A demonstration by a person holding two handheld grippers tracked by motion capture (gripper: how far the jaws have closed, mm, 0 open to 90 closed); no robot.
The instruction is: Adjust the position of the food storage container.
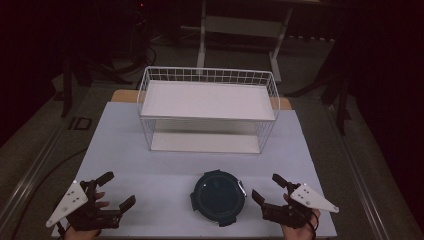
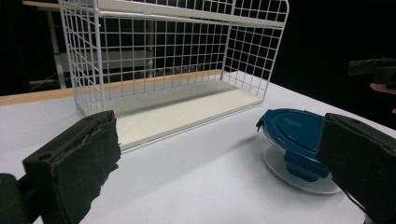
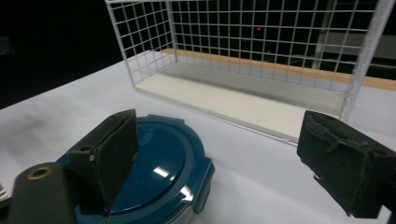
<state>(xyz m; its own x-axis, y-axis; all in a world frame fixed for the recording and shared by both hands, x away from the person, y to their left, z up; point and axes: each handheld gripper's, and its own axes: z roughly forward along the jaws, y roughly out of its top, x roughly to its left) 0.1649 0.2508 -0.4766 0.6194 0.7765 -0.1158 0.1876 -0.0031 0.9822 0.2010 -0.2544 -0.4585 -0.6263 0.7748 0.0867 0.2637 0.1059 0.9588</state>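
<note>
Near table front edge — round container (image 1: pixel 218 198) between left gripper (image 1: pixel 114 190) and right gripper (image 1: pixel 267 189), jaws spread, empty.

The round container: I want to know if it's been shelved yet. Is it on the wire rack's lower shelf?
No, the round container sits on the table in front of the wire rack, between both open grippers.

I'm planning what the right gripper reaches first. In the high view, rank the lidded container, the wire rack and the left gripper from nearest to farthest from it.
From the right gripper:
1. Lidded container, just to its left, at the table's front.
2. Wire rack, ahead toward the table's back.
3. Left gripper, across the table's front, beyond the container.
</note>
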